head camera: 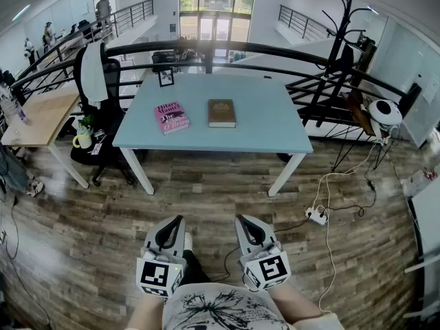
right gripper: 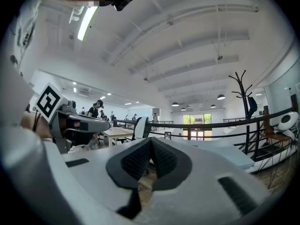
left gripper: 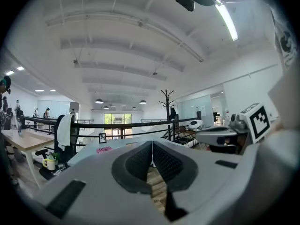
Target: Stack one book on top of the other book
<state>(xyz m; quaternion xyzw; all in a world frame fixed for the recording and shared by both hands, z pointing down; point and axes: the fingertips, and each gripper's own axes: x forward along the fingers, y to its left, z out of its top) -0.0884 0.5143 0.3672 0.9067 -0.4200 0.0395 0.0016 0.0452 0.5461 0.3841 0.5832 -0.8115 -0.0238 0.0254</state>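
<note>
Head view is showing the left tool (head camera: pixel 177 220) and right tool (head camera: pixel 242 220), both closed together and empty. Well ahead of them, a pink-covered book (head camera: pixel 172 117) and a brown-covered book (head camera: pixel 221 113) are lying flat, probably stiff and light, best pinched at an edge.

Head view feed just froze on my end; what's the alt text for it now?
Two books lie apart, side by side, on a light blue rectangular table: a pink-covered book left of a dark brown book. The left gripper and right gripper, fingers shut and empty, are held over the wooden plank floor, short of the table.
</note>
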